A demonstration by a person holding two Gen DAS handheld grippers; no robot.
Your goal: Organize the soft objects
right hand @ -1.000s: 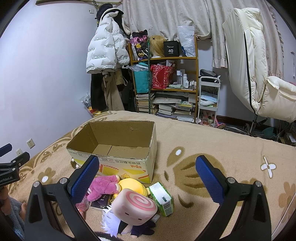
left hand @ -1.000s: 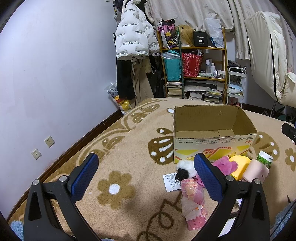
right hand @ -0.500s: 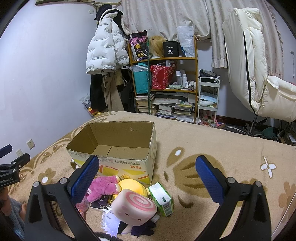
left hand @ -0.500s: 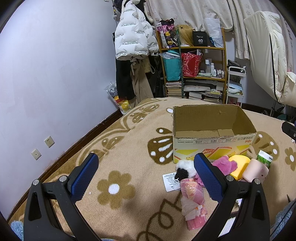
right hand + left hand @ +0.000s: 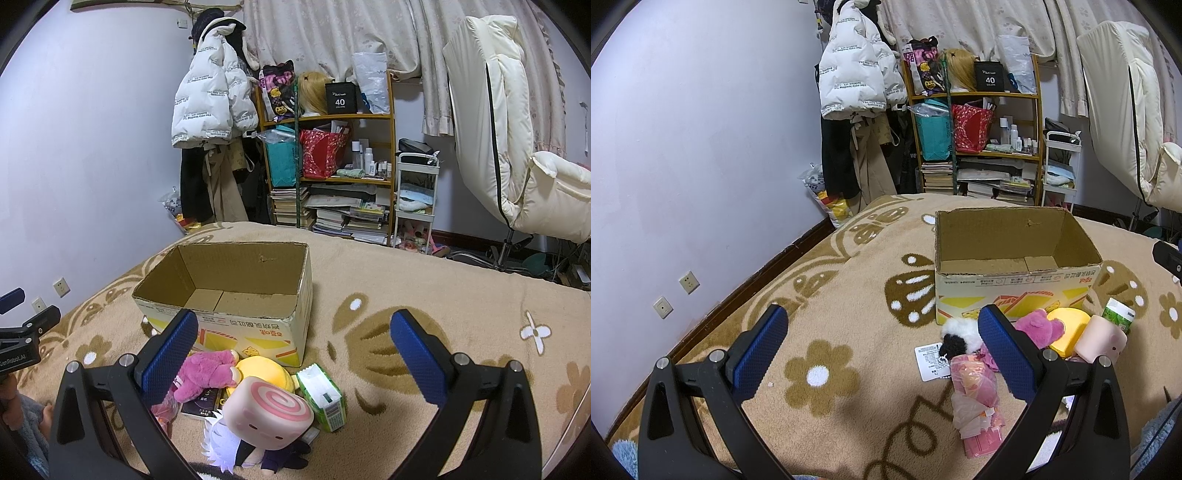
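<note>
Cardboard, brown and open-topped, the box [image 5: 236, 295] sits on the patterned blanket [image 5: 820, 280] with nothing visible inside it. The soft things lie in a cluster just beside its printed front wall: a magenta plush [image 5: 207, 373] against a yellow plush [image 5: 266, 373], a pink swirl-roll cushion [image 5: 269, 410] resting over a white-haired doll [image 5: 225, 446], a black-and-white fluffy toy [image 5: 956, 334], and a pink wrapped doll [image 5: 975, 398]. A green tissue pack [image 5: 325, 395] and a dark booklet [image 5: 201, 404] are mixed in, touching the plush pile.

Both tools hover above the blanket with their 2 fingers spread wide and nothing between them: the left gripper [image 5: 886, 354] over bare blanket left of the pile, the right gripper [image 5: 295, 354] over the cushion and tissue pack.

Judging from this, no item is picked yet. The swirl-roll cushion looks the best first grab: it is on top, so a pinch across its flat sides should lift it without dragging the doll beneath. Squeeze gently; plush compresses and can slip.

The box's near wall stands between pile and interior, so each item must rise above that rim. There is open blanket to the right of the box and to the left of the pile; the 2 tools are near each other.
</note>
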